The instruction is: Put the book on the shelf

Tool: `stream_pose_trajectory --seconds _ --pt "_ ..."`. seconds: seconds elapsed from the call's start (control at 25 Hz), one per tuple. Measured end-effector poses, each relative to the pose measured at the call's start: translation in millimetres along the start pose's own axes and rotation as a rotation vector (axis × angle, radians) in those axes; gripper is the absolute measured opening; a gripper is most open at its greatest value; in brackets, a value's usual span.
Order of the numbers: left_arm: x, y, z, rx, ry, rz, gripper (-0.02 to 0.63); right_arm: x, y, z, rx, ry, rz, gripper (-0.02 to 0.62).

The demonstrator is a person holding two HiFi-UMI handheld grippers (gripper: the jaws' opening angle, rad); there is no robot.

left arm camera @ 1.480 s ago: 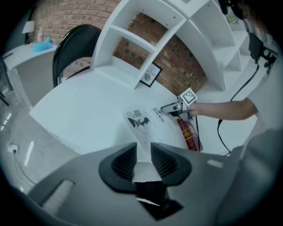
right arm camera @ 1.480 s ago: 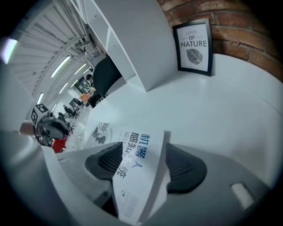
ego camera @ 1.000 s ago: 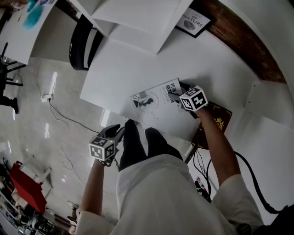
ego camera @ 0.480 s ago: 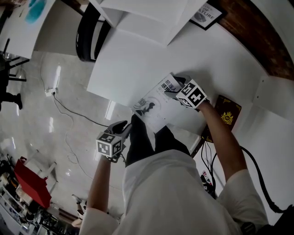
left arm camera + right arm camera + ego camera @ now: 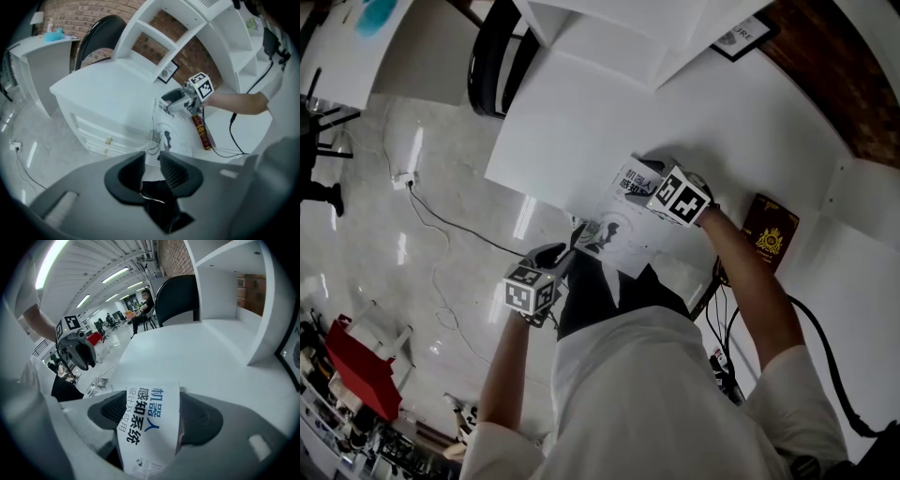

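Two grippers are showing in the head view, one in each of my hands. My right gripper (image 5: 645, 180) is clenching the title end of the white book (image 5: 619, 225). In the right gripper view its pads are pressing the cover from both sides, and the printed title is standing up between them. The book is slanting from that grip down toward 7 o'clock. Its lower end is overhanging the near edge of the white desk (image 5: 572, 131), above my dark trousers (image 5: 591, 300). My left gripper (image 5: 562, 253) is hovering at 7 o'clock of the book, its tips just beside the book's lower corner; whether they are touching it I cannot tell. In the left gripper view its jaws are standing slightly apart and are grasping nothing, with only the trousers showing through the gap. A dark red book (image 5: 771, 232) is lying on a white surface at 3 o'clock of the right gripper, near it but apart. The white shelf unit (image 5: 154, 28) is rising at the far side of the desk, at 12 o'clock in the left gripper view, and a small framed picture (image 5: 167, 71) is standing at its foot. A black chair (image 5: 487, 66) is standing at 11 o'clock of the desk in the head view.
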State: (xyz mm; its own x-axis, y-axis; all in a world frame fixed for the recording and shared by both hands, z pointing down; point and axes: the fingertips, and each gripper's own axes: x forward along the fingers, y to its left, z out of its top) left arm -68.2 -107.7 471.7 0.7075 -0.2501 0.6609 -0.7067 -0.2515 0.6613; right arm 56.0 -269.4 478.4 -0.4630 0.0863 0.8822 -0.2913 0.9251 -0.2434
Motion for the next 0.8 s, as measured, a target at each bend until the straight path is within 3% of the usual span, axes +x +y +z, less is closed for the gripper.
stream_pose_trajectory --seconds 0.12,0.2,0.4,0.52,0.64,0.8 --pt "7.3 2.0 -1.8 0.014 0.027 -0.031 0.125 5.9 4.1 2.3 -0.027 0.016 -0.005 0.354" --pt "13.5 4.5 -3.2 0.028 0.054 -0.054 0.146 3.2 0.4 4.5 -0.003 -0.005 -0.051 0.353" --pt "28.1 8.3 -6.2 0.053 0.128 -0.12 0.203 -33.1 11.1 -2.3 0.226 -0.171 -0.199 0.353" --pt "38.8 8.2 -8.1 0.06 0.169 -0.155 0.218 -44.4 53.3 -24.3 0.359 -0.216 -0.165 0.353" --pt "47.7 7.0 -4.4 0.087 0.193 -0.17 0.227 -42.8 96.9 -49.3 0.418 -0.214 -0.114 0.353" --pt "58.3 -0.2 -6.2 0.107 0.236 -0.215 0.23 -33.5 148.9 -70.0 0.548 -0.227 0.04 0.342"
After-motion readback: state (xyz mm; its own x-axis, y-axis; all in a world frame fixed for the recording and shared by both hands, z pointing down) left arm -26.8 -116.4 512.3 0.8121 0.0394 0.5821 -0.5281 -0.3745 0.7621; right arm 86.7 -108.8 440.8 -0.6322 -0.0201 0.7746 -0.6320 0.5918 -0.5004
